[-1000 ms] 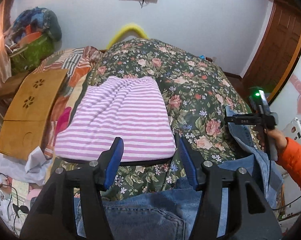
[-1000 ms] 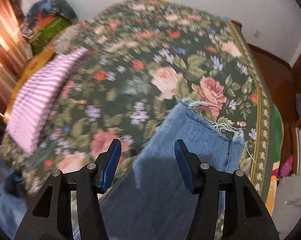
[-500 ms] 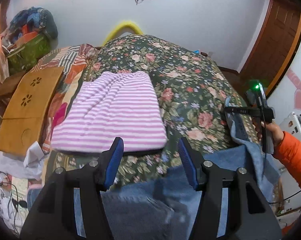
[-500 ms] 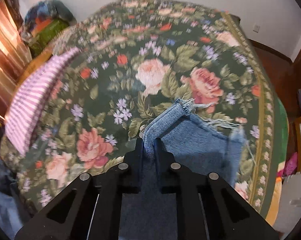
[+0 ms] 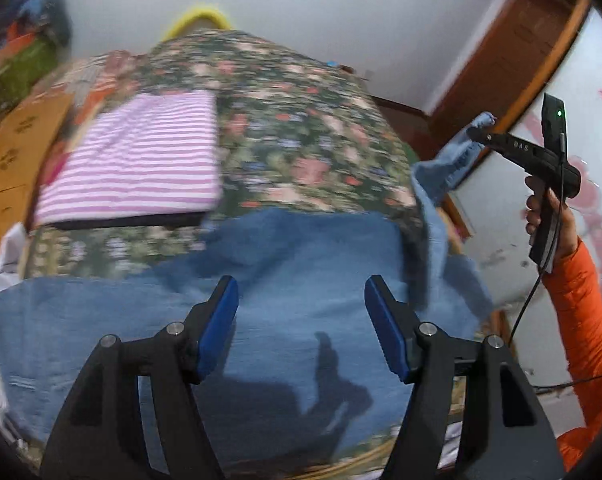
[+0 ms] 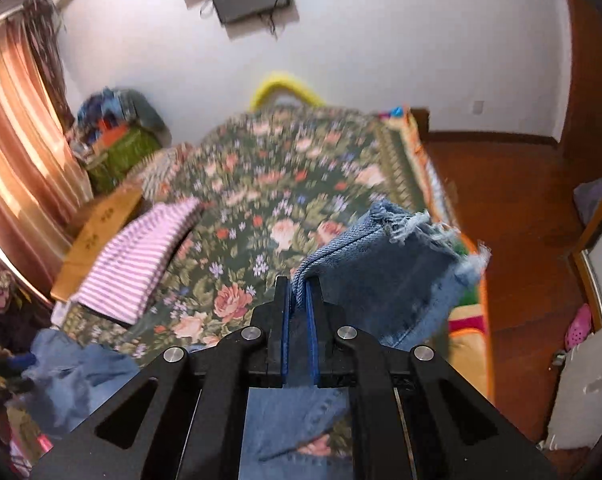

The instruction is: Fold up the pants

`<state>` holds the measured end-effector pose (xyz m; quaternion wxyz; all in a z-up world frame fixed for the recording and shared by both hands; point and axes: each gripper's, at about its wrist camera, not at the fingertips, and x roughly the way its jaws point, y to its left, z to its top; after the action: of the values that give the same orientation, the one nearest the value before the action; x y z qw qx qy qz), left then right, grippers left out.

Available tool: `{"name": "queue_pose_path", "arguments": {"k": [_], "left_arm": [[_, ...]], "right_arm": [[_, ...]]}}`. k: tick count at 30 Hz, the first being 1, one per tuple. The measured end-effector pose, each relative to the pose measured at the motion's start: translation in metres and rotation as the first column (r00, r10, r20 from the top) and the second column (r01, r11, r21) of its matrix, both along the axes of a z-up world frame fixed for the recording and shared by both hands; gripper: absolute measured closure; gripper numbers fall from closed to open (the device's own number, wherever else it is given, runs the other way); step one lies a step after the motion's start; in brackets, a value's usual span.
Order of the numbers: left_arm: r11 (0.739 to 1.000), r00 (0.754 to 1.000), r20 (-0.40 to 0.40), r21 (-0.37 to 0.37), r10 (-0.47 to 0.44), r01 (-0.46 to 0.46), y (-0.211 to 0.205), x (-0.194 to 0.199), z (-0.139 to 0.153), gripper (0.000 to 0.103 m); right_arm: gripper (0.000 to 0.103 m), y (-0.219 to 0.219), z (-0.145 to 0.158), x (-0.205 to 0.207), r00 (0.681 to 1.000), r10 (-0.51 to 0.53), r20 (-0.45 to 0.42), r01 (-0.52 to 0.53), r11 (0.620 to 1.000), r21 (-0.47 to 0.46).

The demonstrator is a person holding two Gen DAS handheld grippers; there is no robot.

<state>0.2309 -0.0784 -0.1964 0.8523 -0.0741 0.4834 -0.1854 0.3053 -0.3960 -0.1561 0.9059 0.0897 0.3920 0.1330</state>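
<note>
Blue denim pants (image 5: pixel 285 280) lie across the near end of a floral bed. My left gripper (image 5: pixel 301 320) is open and hovers just above the pants' wide upper part, touching nothing. My right gripper (image 6: pixel 299 300) is shut on a frayed leg hem (image 6: pixel 381 264) and holds it lifted above the bed. In the left wrist view the right gripper (image 5: pixel 475 133) is raised at the right with the leg (image 5: pixel 441 176) hanging from it. The rest of the pants (image 6: pixel 73 376) lies bunched at lower left in the right wrist view.
A folded pink-striped garment (image 5: pixel 141 160) lies on the bed's (image 5: pixel 301 120) left half, also in the right wrist view (image 6: pixel 141 256). A wooden lap table (image 5: pixel 9 160) sits left of it. Wood floor (image 6: pixel 513 216) and a door lie to the right.
My right gripper closed on the leg hem and lifted it up off the bed. My left gripper moved forward over the pants and stayed open.
</note>
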Motion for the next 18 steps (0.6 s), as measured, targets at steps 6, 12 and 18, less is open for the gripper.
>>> {"name": "queue_pose_path", "arguments": {"k": [6, 12, 18], "left_arm": [[0.989, 0.989, 0.003, -0.019, -0.145, 0.145, -0.080, -0.010, -0.008, 0.038], [0.969, 0.969, -0.023, -0.022, -0.246, 0.245, -0.145, -0.023, -0.033, 0.038], [0.958, 0.955, -0.083, 0.011, -0.286, 0.288, -0.177, -0.022, -0.067, 0.069]], "right_arm": [[0.096, -0.031, 0.019, -0.037, 0.998, -0.041, 0.050, 0.040, 0.999, 0.025], [0.096, -0.060, 0.020, -0.056, 0.994, -0.091, 0.053, 0.088, 0.994, 0.059], [0.096, -0.075, 0.020, -0.068, 0.993, -0.107, 0.055, 0.102, 0.991, 0.090]]}}
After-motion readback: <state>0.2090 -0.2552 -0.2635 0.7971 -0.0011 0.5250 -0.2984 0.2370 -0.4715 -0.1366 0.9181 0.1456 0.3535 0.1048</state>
